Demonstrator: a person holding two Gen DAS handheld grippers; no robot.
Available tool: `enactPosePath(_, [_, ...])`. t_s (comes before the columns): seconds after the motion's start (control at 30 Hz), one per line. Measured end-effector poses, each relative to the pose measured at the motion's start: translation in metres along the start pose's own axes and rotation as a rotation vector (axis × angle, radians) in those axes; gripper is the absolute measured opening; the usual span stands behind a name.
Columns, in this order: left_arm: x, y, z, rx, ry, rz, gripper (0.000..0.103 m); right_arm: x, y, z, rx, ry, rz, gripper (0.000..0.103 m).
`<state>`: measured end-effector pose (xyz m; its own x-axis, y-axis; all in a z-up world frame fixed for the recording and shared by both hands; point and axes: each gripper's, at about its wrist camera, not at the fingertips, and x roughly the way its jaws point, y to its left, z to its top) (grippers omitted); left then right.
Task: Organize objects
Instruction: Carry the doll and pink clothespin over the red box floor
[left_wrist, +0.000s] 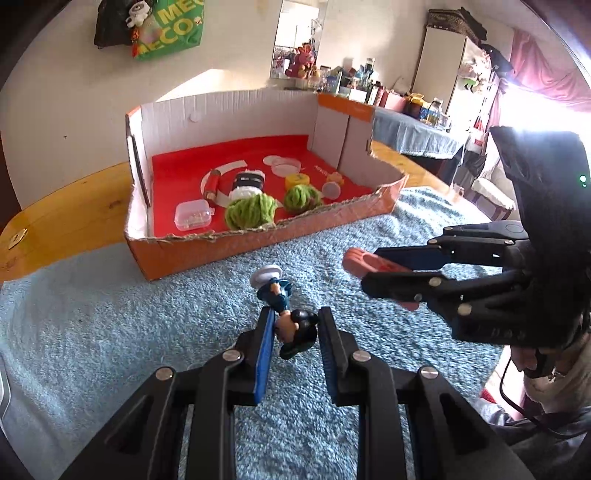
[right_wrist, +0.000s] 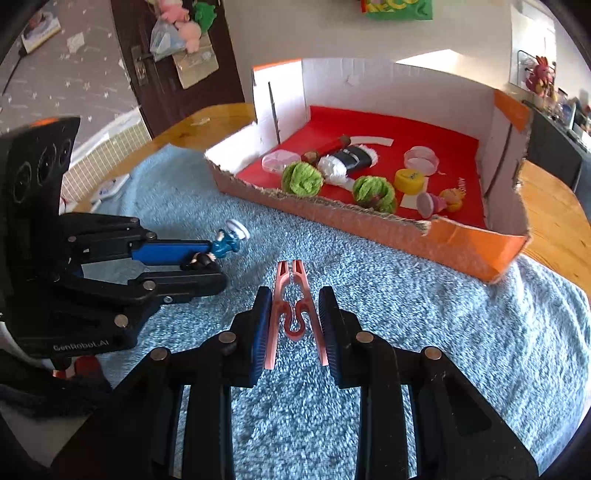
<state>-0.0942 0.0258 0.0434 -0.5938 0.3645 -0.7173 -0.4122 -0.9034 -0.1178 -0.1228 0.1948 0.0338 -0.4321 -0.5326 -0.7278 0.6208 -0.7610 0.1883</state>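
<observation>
Task judged mostly done: the open orange cardboard box with red floor (left_wrist: 207, 254) on the wooden counter (left_wrist: 74, 206) already holds two green yarn balls (left_wrist: 251, 210), a clear plastic case (left_wrist: 194, 216), a yellow cap (left_wrist: 297, 180) and other small items. Two pieces are left outside, on the blue fluffy towel (left_wrist: 147, 314) near the box. A small blue-and-black toy figurine with a white cap (left_wrist: 284, 310) is clamped in the left tongs (left_wrist: 295, 347). A slim pink plastic clothes peg (right_wrist: 293, 314) is clamped in the right tongs (right_wrist: 293, 325). Both remain to be dropped in the box.
</observation>
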Motion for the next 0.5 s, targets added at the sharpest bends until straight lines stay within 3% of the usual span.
enactPosePath(0.5, [-0.032, 0.001, 0.011, -0.004, -0.076, -0.015, 0.025, -0.042, -0.007, 0.012, 0.024, -0.088, -0.014, 0.025])
